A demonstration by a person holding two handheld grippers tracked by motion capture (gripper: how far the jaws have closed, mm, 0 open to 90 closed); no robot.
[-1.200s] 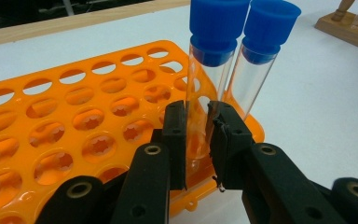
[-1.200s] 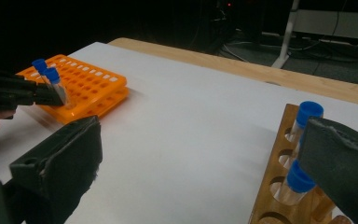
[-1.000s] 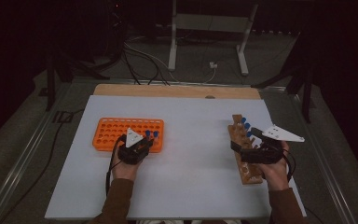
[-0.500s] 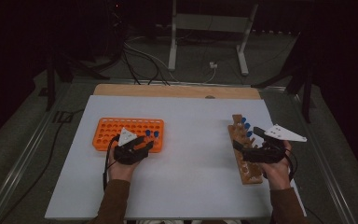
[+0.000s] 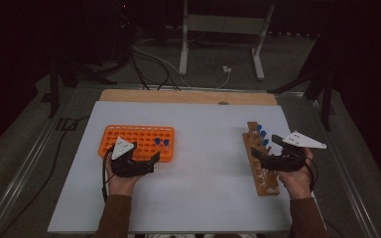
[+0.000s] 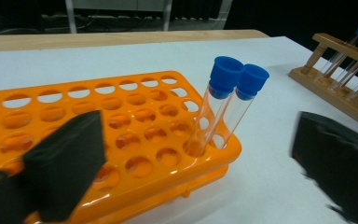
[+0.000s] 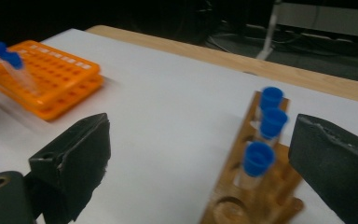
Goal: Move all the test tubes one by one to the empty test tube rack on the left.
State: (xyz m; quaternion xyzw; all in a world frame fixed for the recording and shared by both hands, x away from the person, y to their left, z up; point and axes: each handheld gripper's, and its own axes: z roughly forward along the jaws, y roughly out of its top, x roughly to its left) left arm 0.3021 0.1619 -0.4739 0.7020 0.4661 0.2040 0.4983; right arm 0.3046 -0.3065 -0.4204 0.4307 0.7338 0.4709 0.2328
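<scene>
An orange tube rack (image 5: 136, 140) lies at the left of the white table and holds two clear tubes with blue caps (image 5: 161, 143) at its right end. My left gripper (image 5: 151, 159) hovers at the rack's near edge, open. In the left gripper view both tubes (image 6: 223, 107) lean together in the corner holes of the orange rack (image 6: 121, 121), beyond my open gripper (image 6: 200, 177). A wooden rack (image 5: 260, 163) at the right holds three blue-capped tubes (image 5: 261, 133). My right gripper (image 5: 256, 157) is open over it. The right gripper view shows those tubes (image 7: 265, 126) between the gripper's (image 7: 205, 172) jaws.
A wooden board edge (image 5: 188, 96) runs along the table's far side. Beyond it are cables and a metal stand (image 5: 223, 44) on a dark floor. The wooden rack (image 6: 345, 79) appears far right in the left gripper view, the orange rack (image 7: 46, 79) far left in the right gripper view.
My left gripper has drifted a little to the left along the orange rack's near edge. The right gripper has hardly moved.
</scene>
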